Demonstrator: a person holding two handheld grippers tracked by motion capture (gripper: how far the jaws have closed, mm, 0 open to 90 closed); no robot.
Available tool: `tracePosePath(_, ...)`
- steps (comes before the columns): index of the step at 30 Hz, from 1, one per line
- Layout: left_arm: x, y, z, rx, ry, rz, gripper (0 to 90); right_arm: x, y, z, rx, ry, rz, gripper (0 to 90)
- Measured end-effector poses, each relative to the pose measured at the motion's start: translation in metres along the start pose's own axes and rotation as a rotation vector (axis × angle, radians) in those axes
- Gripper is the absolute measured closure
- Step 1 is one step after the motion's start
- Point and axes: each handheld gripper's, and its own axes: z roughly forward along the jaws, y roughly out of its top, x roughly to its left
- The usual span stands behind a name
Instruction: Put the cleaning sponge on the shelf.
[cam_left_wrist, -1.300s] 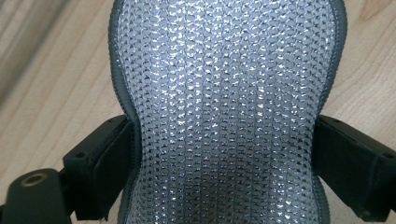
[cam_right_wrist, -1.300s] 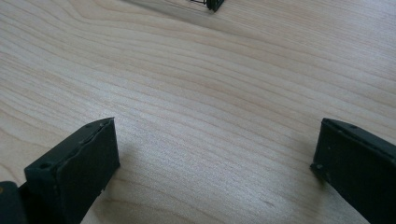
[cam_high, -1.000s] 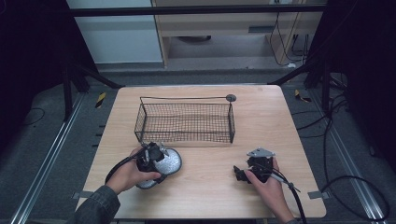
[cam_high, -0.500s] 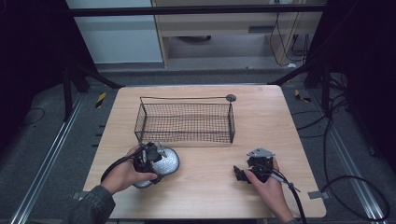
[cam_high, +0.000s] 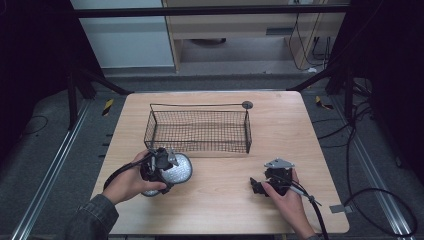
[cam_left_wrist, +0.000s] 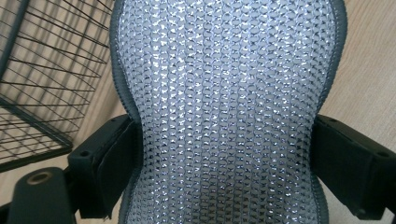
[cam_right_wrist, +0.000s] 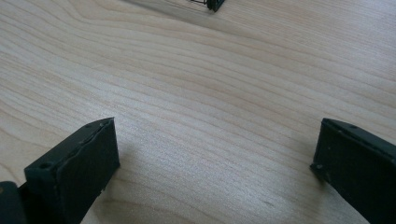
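while the left gripper (cam_high: 167, 165) sits at lower left of the high view, its jaws pinch a silver mesh pad (cam_high: 177, 169) from both sides; the jaws have just been closing on it. seen from the left gripper view, the pad (cam_left_wrist: 224, 107) fills the middle of the frame, its dark edging pressed in at the waist where each black jaw bears on it, and the wire basket (cam_left_wrist: 42, 84) lies at upper left. from the high view the pad is tilted, just below the basket's (cam_high: 199, 131) front left corner, near it but apart. at lower right of that view the right gripper (cam_high: 261, 186) rests low over the table (cam_high: 225, 205), well apart from the pad. its own view shows the jaws spread wide with nothing but bare wood (cam_right_wrist: 210, 116) between them, and a basket corner (cam_right_wrist: 210, 4) at the top edge.
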Motion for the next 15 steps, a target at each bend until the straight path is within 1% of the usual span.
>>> tracePosePath(2, 0.002, 0.001, -0.004, -0.005, 0.01, 0.005, 11.3, 0.0, 0.0, 0.0, 0.0, 0.0, 0.0, 0.4)
tracePosePath(3, 0.004, 0.003, -0.008, -0.005, 0.02, 0.017, 11.2, 0.0, 0.0, 0.0, 0.0, 0.0, 0.0, 0.4)
tracePosePath(4, 0.004, 0.003, -0.008, -0.005, 0.02, 0.017, 11.3, 0.0, 0.0, 0.0, 0.0, 0.0, 0.0, 0.4)
tracePosePath(6, 0.006, 0.005, -0.013, -0.009, 0.028, 0.021, 11.3, 0.0, 0.0, 0.0, 0.0, 0.0, 0.0, 0.4)
tracePosePath(7, 0.009, 0.007, -0.017, -0.01, 0.039, 0.035, 11.3, 0.0, 0.0, 0.0, 0.0, 0.0, 0.0, 0.4)
tracePosePath(11, 0.012, 0.01, -0.023, -0.014, 0.047, 0.04, 11.3, 0.0, 0.0, 0.0, 0.0, 0.0, 0.001, 0.4)
tracePosePath(15, 0.016, 0.013, -0.028, -0.012, 0.061, 0.058, 11.3, 0.0, 0.0, 0.0, 0.0, -0.001, -0.001, 0.4)
